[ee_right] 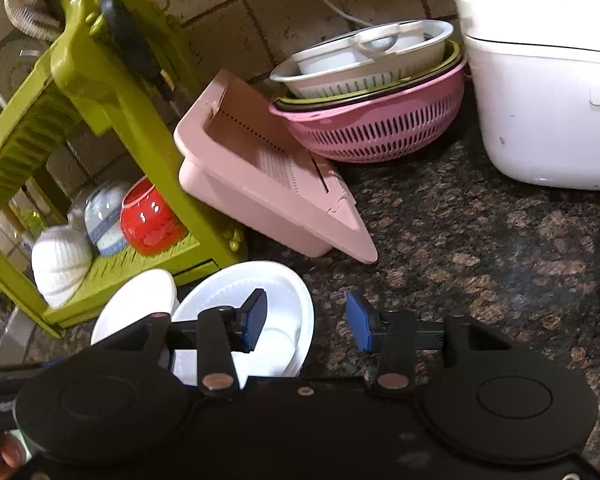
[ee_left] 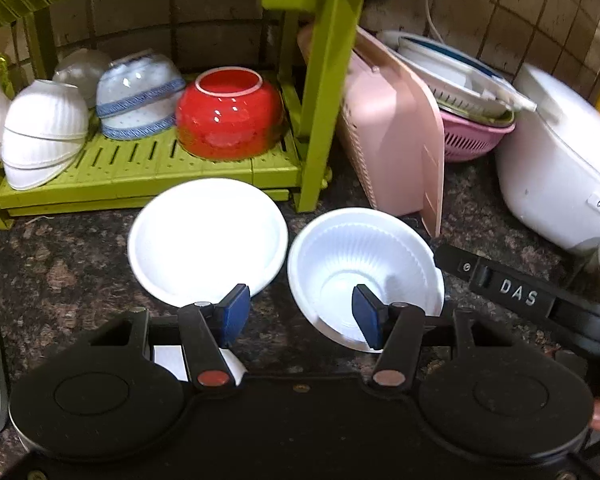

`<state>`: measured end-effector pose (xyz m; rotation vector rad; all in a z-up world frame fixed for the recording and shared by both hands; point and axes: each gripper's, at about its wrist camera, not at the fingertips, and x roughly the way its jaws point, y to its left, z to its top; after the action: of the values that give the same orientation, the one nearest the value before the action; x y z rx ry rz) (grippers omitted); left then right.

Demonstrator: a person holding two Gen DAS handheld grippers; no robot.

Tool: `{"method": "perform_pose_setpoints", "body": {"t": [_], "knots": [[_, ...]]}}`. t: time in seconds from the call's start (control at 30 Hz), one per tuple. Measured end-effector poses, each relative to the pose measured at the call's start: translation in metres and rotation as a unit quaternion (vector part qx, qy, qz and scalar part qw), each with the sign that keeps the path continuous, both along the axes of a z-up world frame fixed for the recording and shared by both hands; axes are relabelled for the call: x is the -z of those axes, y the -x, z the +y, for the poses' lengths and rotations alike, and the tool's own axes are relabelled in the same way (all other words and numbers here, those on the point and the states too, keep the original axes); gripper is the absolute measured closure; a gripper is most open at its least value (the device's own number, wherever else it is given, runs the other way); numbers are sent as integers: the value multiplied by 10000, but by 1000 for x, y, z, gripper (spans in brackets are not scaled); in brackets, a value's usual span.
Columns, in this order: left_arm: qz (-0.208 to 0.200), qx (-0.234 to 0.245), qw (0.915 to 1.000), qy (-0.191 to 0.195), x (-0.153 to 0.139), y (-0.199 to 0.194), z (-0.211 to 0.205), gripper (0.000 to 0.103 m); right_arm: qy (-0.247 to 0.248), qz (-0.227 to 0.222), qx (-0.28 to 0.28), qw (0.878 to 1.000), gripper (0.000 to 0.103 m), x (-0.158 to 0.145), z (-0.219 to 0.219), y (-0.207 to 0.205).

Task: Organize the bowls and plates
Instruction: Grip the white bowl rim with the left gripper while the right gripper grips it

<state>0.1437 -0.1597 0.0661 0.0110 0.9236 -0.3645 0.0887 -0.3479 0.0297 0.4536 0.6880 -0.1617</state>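
Bowl [ee_left: 364,276] and plate [ee_left: 206,240] lie side by side on the tabletop [ee_left: 60,264], just in front of the green rack [ee_left: 148,172]. The left tool [ee_left: 300,316] hangs spread and empty, its right pad over the near rim of the bowl and its left pad at the plate's edge (so both are straight ahead of it). The right tool [ee_right: 306,322], also spread and holding nothing, has the bowl [ee_right: 260,312] under its left pad only. I judge the left one better centred.
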Motion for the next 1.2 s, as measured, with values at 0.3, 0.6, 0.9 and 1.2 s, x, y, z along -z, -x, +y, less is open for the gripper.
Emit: {"method": "perform_pose_setpoints", "body": {"t": [0.3,0.6,0.9,1.2], "knots": [[286,-136,9995,-69,15,-15,-14,46,297,9,-189,9994,66,5,4,-3],[417,-200,9988,-173,26,-25,-27,56,262,95,-209,9994,73,13,2,-12],[497,-242,9981,-260,39,-32,-35,82,436,252,-239,9984,88,24,3,-22],[525,-140,9984,-184,35,-26,-34,82,518,287,-276,9979,90,20,0,-11]]}}
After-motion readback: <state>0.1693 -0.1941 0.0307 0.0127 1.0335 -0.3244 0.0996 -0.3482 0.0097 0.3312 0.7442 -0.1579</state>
